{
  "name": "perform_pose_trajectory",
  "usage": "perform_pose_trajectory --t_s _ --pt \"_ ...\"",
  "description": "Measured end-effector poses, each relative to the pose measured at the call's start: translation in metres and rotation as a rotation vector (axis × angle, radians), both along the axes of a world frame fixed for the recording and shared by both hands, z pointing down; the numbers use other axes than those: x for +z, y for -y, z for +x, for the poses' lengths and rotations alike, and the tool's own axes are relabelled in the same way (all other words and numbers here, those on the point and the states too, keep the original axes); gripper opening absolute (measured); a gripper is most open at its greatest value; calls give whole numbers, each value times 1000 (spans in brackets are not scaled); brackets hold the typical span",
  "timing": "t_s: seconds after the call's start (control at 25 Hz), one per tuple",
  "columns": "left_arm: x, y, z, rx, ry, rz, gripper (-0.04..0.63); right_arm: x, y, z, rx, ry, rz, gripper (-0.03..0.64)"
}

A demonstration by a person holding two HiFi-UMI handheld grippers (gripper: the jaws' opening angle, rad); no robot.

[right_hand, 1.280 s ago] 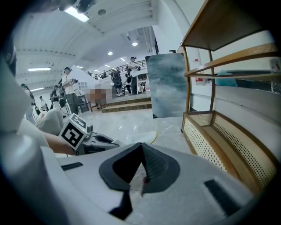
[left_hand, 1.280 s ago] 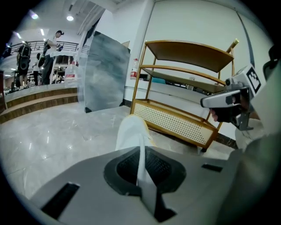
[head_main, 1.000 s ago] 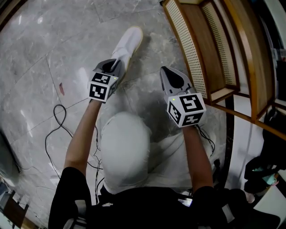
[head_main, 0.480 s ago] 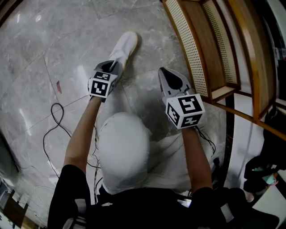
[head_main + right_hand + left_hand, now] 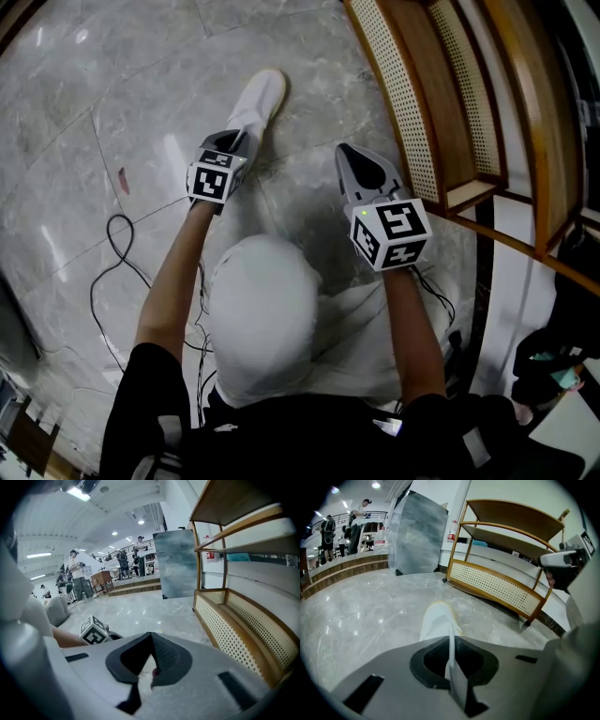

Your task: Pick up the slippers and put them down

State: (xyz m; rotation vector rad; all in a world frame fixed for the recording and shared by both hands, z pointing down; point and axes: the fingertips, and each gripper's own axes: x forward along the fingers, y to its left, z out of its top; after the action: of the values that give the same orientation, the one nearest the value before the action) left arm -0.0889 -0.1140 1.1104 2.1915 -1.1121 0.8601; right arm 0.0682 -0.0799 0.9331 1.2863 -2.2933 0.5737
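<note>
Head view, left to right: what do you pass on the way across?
cable → left gripper → right gripper → shelf

Grey marble floor (image 5: 112, 94) beside a wooden rack (image 5: 441, 103)
In the head view the rack, with perforated panels, runs down the right edge, and a black cable (image 5: 114, 236) loops at centre left. A grey panel (image 5: 417, 534) stands upper centre in the left gripper view.

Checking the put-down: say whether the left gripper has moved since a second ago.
Yes. The left gripper, shut on the white slipper, has sunk toward the floor; the slipper's toe sits further back from the tile seam.
</note>
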Motion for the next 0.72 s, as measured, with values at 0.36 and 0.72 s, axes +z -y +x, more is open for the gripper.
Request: perform_pose_trajectory --t_s 0.36,0.72 --pt "17 -5 3 17 9 -24 15 4 -1 1 0 6 -9 -8" --pt "21 -3 -2 -14 11 -30 17 9 -5 6 6 6 -19 -8"
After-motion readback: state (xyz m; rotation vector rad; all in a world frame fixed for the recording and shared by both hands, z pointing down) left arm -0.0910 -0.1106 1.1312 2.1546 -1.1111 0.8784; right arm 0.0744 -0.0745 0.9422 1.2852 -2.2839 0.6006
